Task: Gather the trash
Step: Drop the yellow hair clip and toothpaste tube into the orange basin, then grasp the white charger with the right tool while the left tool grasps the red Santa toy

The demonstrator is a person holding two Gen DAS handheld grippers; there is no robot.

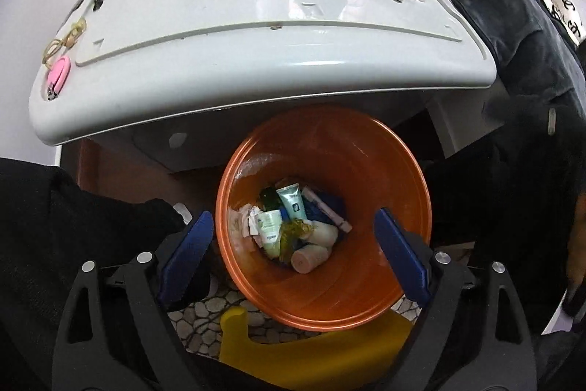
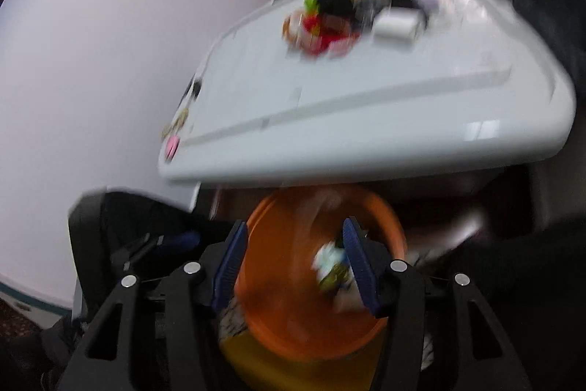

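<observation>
A: Why are both over the orange bin (image 1: 322,295)?
B: Dropping point. My left gripper (image 1: 293,255) is spread wide, empty; my right gripper (image 2: 293,266) is parted, empty. Trash (image 1: 293,226) sits at the bottom.

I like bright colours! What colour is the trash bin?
Orange; the bin shows best in the left wrist view.
</observation>
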